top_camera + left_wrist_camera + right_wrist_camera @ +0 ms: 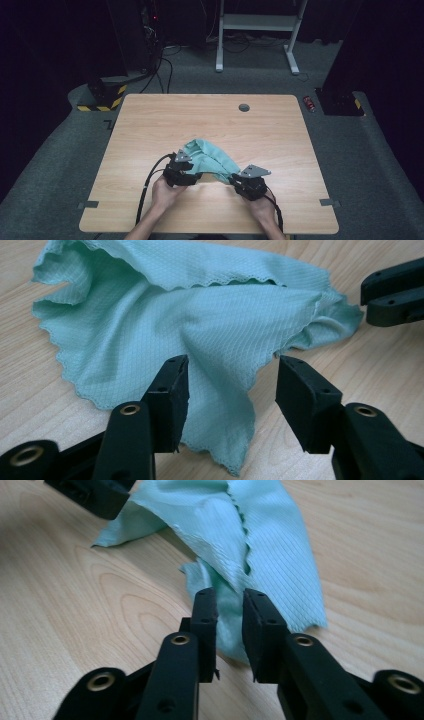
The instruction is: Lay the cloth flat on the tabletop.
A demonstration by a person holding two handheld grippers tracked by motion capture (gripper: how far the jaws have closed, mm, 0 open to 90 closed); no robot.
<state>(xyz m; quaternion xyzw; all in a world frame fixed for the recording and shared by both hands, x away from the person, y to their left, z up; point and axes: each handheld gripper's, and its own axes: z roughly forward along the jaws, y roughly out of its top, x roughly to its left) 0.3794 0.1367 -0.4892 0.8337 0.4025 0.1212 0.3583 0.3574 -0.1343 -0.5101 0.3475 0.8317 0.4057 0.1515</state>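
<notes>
Both claws released: left claw (232, 385) gapes over the cloth (207, 156) corner near the counter (150, 120) front edge, right claw (230, 630) straddles a fold — pinch single layers only.

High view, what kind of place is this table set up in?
Likely a lab or recording room: a bare wooden table on grey carpet, dark curtains, cables trailing to equipment, and a white frame behind.
</notes>
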